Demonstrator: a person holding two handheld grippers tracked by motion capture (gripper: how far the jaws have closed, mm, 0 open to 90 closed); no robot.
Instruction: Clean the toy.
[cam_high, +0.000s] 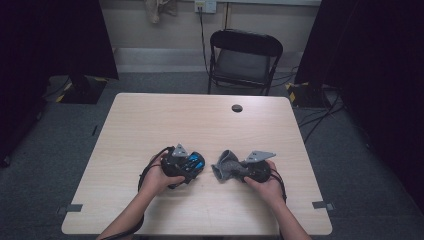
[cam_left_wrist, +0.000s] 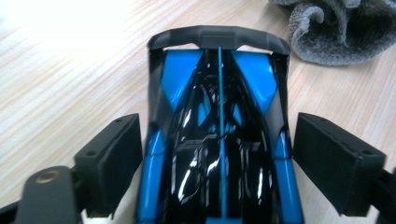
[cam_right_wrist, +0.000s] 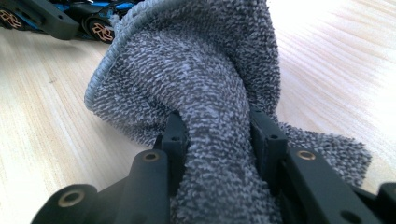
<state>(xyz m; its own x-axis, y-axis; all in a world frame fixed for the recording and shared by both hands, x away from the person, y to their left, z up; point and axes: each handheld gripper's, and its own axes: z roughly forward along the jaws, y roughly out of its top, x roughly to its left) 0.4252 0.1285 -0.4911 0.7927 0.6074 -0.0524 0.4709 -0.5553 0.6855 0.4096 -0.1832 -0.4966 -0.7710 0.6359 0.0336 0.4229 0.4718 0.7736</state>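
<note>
A glossy blue and black toy car (cam_left_wrist: 219, 93) rests on the wooden table (cam_high: 200, 120) between the jaws of my left gripper (cam_left_wrist: 217, 158). The pads (cam_left_wrist: 112, 154) flank the car's sides without pressing on them. In the high view the left gripper (cam_high: 190, 167) and the car (cam_high: 198, 160) sit left of centre near the front of the table. My right gripper (cam_right_wrist: 219, 135) is shut on a bunched grey terry cloth (cam_right_wrist: 196, 65), which rises in a fold ahead of the jaws. From above, that cloth (cam_high: 227, 165) lies just right of the car, with the right gripper (cam_high: 241, 170) behind it.
A round cable hole (cam_high: 237, 108) sits near the table's far edge. A black folding chair (cam_high: 243, 57) stands beyond the table. Dark curtains hang at both sides and cables run over the grey floor on the right.
</note>
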